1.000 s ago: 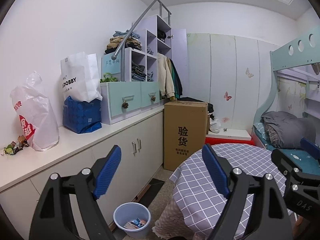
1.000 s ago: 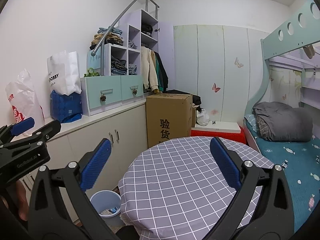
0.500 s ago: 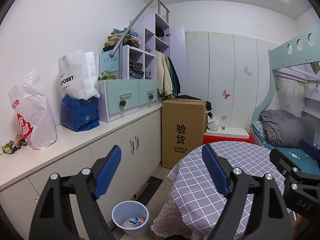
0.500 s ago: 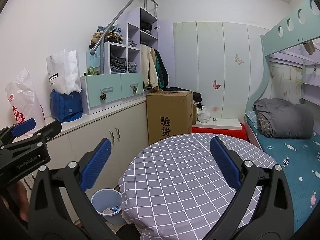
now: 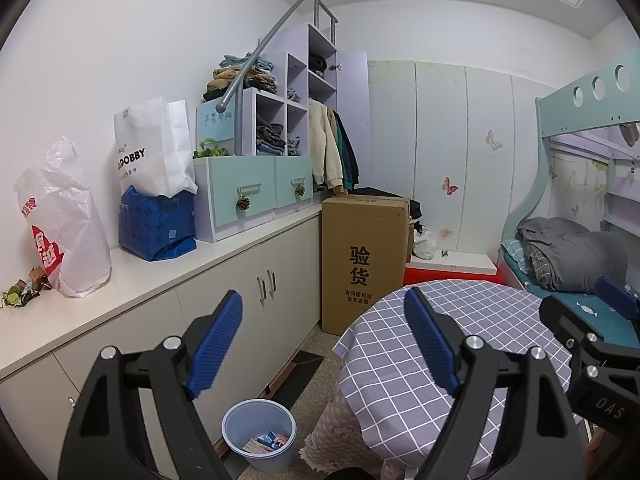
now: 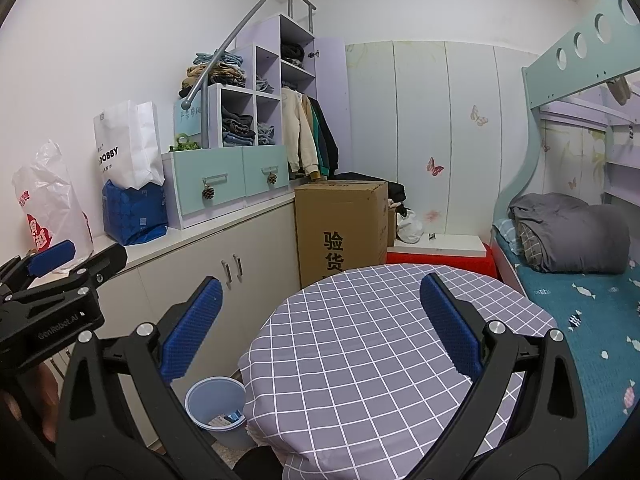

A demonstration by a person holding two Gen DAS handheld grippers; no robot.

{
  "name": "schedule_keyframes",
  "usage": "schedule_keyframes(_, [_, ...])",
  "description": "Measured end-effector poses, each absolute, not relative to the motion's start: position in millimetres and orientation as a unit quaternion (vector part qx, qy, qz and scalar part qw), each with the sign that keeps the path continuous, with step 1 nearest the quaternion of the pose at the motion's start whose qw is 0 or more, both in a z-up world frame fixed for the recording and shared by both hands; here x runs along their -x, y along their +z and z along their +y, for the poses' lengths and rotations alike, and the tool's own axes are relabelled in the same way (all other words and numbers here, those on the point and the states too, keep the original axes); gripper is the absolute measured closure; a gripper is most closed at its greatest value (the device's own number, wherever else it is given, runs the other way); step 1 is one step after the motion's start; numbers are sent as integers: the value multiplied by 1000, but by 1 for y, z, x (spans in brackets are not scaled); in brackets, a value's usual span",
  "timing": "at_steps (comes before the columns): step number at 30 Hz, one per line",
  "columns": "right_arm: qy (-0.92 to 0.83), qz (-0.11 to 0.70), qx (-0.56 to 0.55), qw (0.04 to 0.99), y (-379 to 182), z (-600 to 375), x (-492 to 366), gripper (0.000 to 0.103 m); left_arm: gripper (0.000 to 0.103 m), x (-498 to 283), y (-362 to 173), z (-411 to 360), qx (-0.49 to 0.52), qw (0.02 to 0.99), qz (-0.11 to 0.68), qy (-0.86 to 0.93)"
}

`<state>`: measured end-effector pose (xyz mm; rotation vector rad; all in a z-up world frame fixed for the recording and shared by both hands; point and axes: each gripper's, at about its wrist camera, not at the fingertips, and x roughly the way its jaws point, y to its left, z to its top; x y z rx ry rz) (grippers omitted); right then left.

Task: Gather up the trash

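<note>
**Both grippers wide apart above the round table, bin on the floor at the left**

The left gripper (image 5: 323, 340) has its blue pads spread wide and nothing is between them. The right gripper (image 6: 322, 330) is the same: jaws apart, holding nothing. Each gripper also shows at the edge of the other's view.

In front of them stands a round table (image 6: 360, 360) with a grey checked cloth; no trash shows on the part of the cloth in view. On the floor just left of the table, near the cabinet doors, is a light blue trash bin (image 5: 259, 434). Some paper packaging (image 5: 266, 442) lies at its bottom.

Along the left wall runs a white counter (image 5: 160, 276). On it, from near to far, are small crumpled wrappers (image 5: 22, 290), a white plastic bag with red print (image 5: 64, 220), a blue bag (image 5: 156, 224) with a white paper bag (image 5: 152, 148) on it, and a drawer unit (image 5: 256, 192). A tall cardboard box (image 5: 362, 260) stands on the floor beyond the table. At the right is a bunk bed (image 6: 580, 300) with a grey folded quilt (image 6: 568, 232).
</note>
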<state>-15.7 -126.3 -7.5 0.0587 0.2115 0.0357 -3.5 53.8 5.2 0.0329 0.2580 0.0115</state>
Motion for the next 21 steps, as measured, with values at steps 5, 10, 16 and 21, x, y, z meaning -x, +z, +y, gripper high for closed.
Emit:
schedule_keyframes(5, [18,106,-30,994,-8,-126,16,6,22,4,5,51,-17,991,130,6])
schedule_keyframes(10, [18,108,-31,994,-10,-125,18,6,22,3,2,49,-18,991,133,4])
schedule_keyframes(16, [18,111,-32,993,-10,-124,17,6,22,1,2,47,-19,991,136,4])
schedule_keyframes(21, [18,114,-33,993,-10,-123,16,6,22,0,0,43,-20,990,139,4])
